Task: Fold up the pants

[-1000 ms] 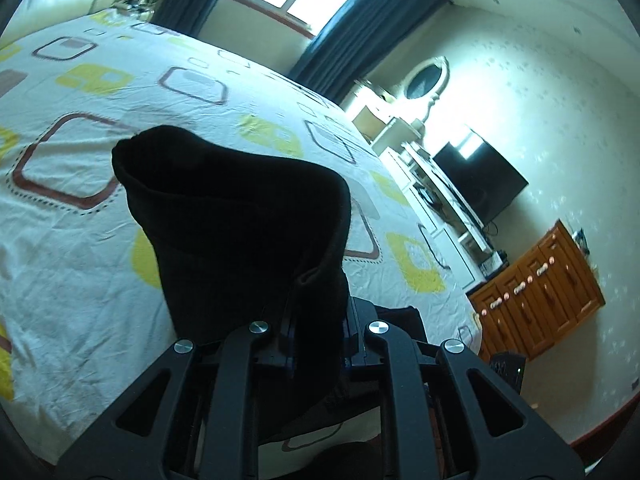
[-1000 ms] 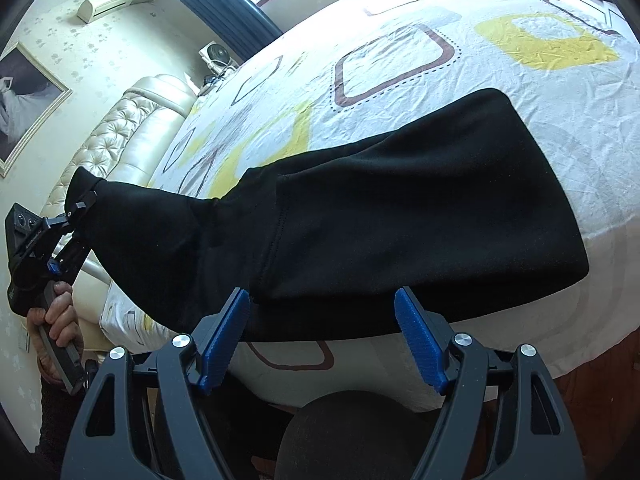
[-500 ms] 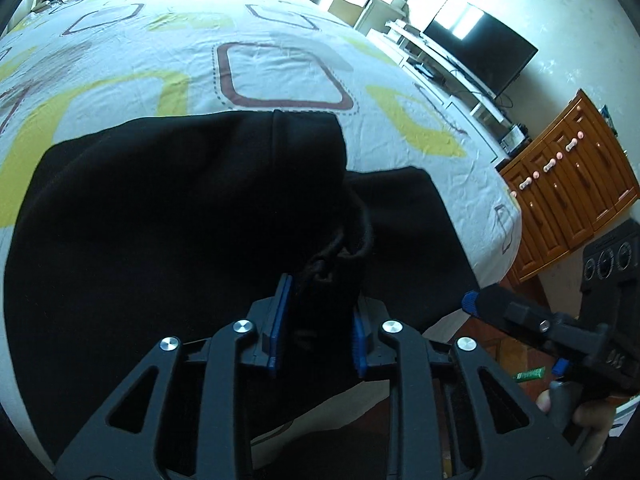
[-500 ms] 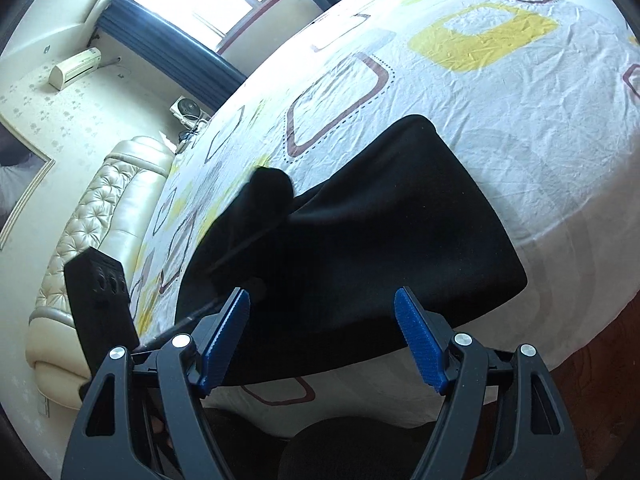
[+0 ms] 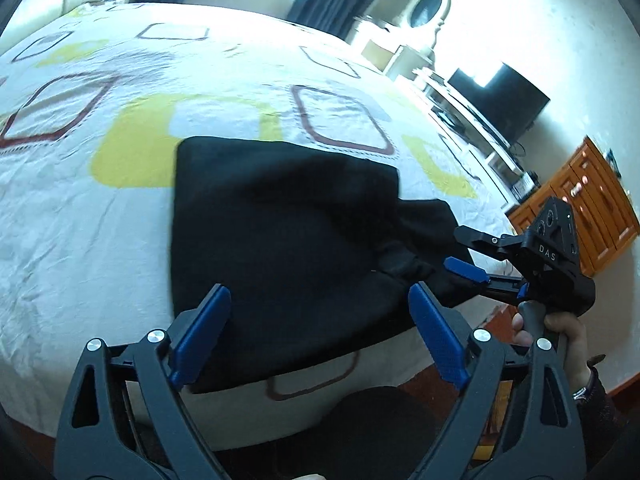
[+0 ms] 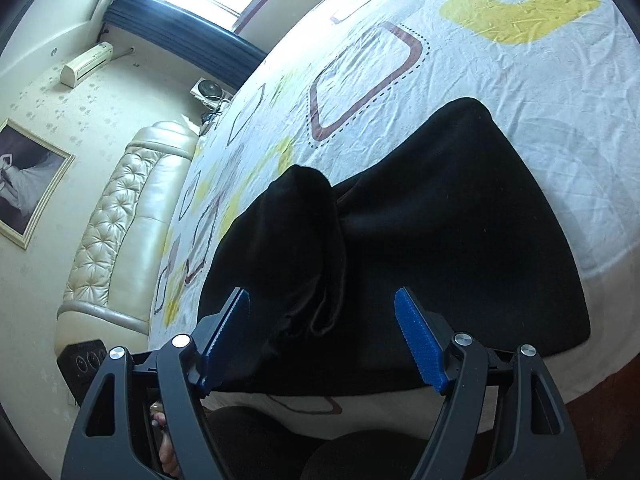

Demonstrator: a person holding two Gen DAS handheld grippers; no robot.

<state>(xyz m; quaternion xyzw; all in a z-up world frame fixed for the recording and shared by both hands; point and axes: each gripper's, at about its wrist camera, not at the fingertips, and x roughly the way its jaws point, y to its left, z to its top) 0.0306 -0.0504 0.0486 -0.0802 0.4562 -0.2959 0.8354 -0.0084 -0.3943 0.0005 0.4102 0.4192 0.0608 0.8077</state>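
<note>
The black pants (image 5: 280,232) lie folded over on themselves near the front edge of the bed (image 5: 100,240); they also show in the right wrist view (image 6: 440,240), with a raised bunched flap (image 6: 304,240) on their left part. My left gripper (image 5: 320,332) is open and empty just above the pants' near edge. My right gripper (image 6: 324,336) is open and empty over the pants' near edge, close to the flap. It also shows from the side in the left wrist view (image 5: 472,256), open at the pants' right corner.
The bed sheet (image 6: 500,60) is white with yellow and brown squares. A padded headboard (image 6: 120,216) is on the left. A TV (image 5: 496,100) and a wooden cabinet (image 5: 584,200) stand past the bed's right side. The floor lies below the bed edge.
My left gripper carried the pants end over onto the rest, then opened and let go. The right gripper stayed open and moved nearer the fold.
</note>
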